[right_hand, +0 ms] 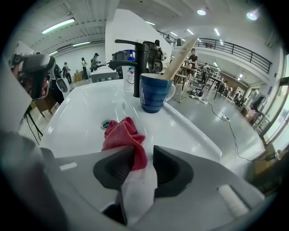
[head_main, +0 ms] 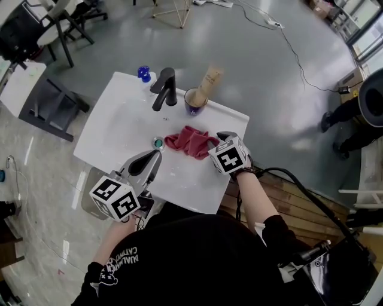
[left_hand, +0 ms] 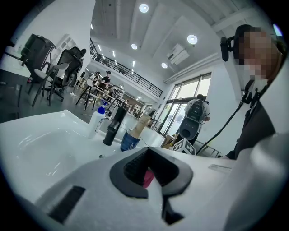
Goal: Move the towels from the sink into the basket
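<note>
Towel, red and crumpled, lay in the white sink just beside its drain. The right gripper held its jaws apart astride the towel's end. The left gripper, its jaws together and empty, hung near the drain.

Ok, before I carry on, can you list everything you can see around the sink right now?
sink: 1, white, middle of the head view
towel: 1, red, bunched in the sink beside the drain
drain: 1, teal-ringed, in the basin
faucet: 1, black, at the sink's far edge
bottle: 1, white with a blue cap, left of the faucet
cup: 1, blue, right of the faucet
stick-like tool: 1, tan, standing in the cup
chairs: several, dark, on the floor at far left
cable: 1, dark, across the grey floor
bystander: 1, dark clothes, right edge
left gripper: 1, white, over the sink's near side, fingers nearly together, gripping nothing
right gripper: 1, white, at the towel's right end, fingers apart with the towel's edge between them
</note>
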`<control>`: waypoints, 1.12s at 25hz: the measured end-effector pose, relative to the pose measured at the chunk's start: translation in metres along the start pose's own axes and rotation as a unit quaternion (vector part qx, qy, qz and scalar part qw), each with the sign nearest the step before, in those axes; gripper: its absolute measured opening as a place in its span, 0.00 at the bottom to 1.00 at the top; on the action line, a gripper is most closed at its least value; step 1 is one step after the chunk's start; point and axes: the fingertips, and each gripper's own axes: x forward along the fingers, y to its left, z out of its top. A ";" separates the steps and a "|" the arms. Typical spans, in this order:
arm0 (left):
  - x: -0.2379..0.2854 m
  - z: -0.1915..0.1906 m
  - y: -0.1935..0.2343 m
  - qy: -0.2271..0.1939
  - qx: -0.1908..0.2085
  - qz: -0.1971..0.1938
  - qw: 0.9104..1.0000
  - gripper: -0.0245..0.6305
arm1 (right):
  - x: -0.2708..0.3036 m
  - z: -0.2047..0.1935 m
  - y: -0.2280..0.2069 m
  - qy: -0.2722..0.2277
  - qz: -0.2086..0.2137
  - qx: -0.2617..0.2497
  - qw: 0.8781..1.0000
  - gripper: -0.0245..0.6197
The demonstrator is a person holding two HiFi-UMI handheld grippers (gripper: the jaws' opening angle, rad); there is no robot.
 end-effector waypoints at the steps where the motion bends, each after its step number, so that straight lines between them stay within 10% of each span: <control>1: -0.002 0.001 0.000 -0.002 0.000 0.000 1.000 0.04 | -0.001 0.000 0.002 0.002 0.000 0.000 1.000 0.22; 3: -0.006 0.003 0.001 -0.007 -0.001 -0.001 1.000 0.04 | -0.003 -0.001 0.004 0.006 -0.006 0.001 1.000 0.06; 10: -0.031 0.003 0.001 -0.023 -0.003 -0.002 1.000 0.04 | -0.013 -0.001 0.013 0.002 -0.012 0.038 0.999 0.06; 28: -0.212 0.018 -0.005 -0.096 0.016 0.049 0.994 0.04 | -0.151 0.146 0.138 -0.255 0.022 0.065 0.965 0.06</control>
